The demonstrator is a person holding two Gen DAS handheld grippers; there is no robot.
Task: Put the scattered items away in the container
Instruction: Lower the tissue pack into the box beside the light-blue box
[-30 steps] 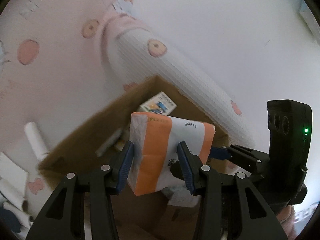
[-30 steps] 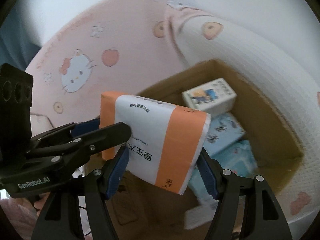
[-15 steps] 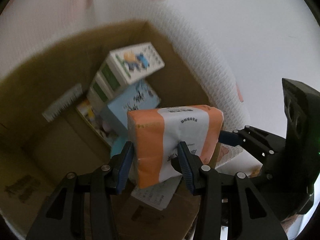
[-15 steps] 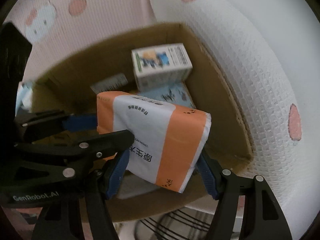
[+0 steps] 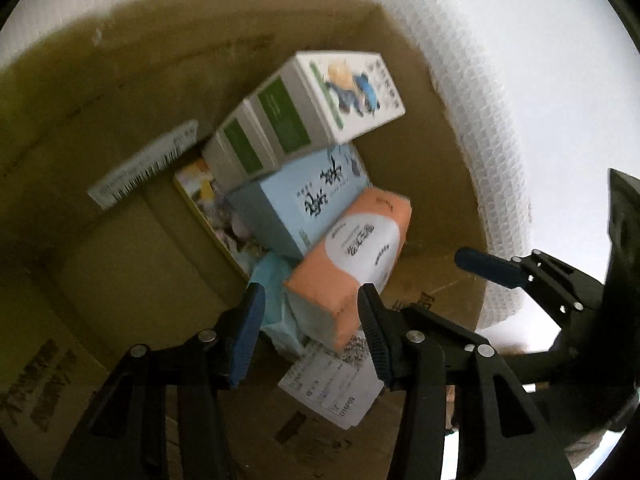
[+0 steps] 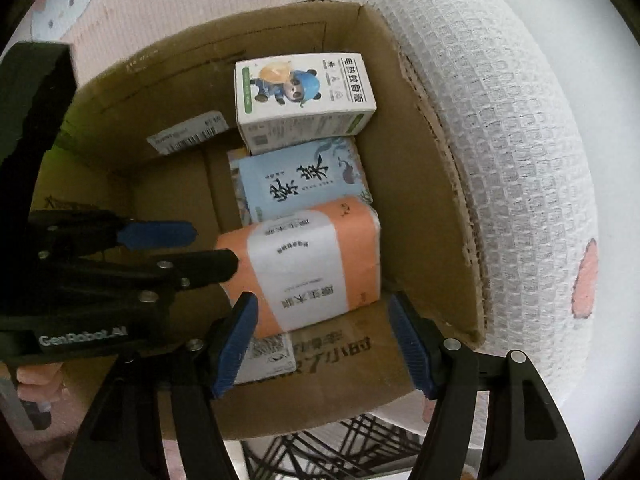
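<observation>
The orange tissue pack [image 6: 308, 264] lies inside the cardboard box [image 6: 424, 184], against its right wall, just beside the blue packet [image 6: 300, 184]. Left tongs [image 5: 310, 334] are opening, pads clear of it. Right tongs [image 6: 324, 340] stand open above, holding nothing.

Left claw [image 6: 192, 248] body: "GenRobot.AI" in white. Blue packet [image 6: 300, 182]: large Chinese characters. Panda box [image 6: 304, 96], orange tissue pack [image 6: 304, 268]: small Chinese print.

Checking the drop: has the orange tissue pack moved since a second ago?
Yes. The tissue pack has gone down into the cardboard box and lies against the blue packet, free of both grippers' pads; before, it hung above the box.
</observation>
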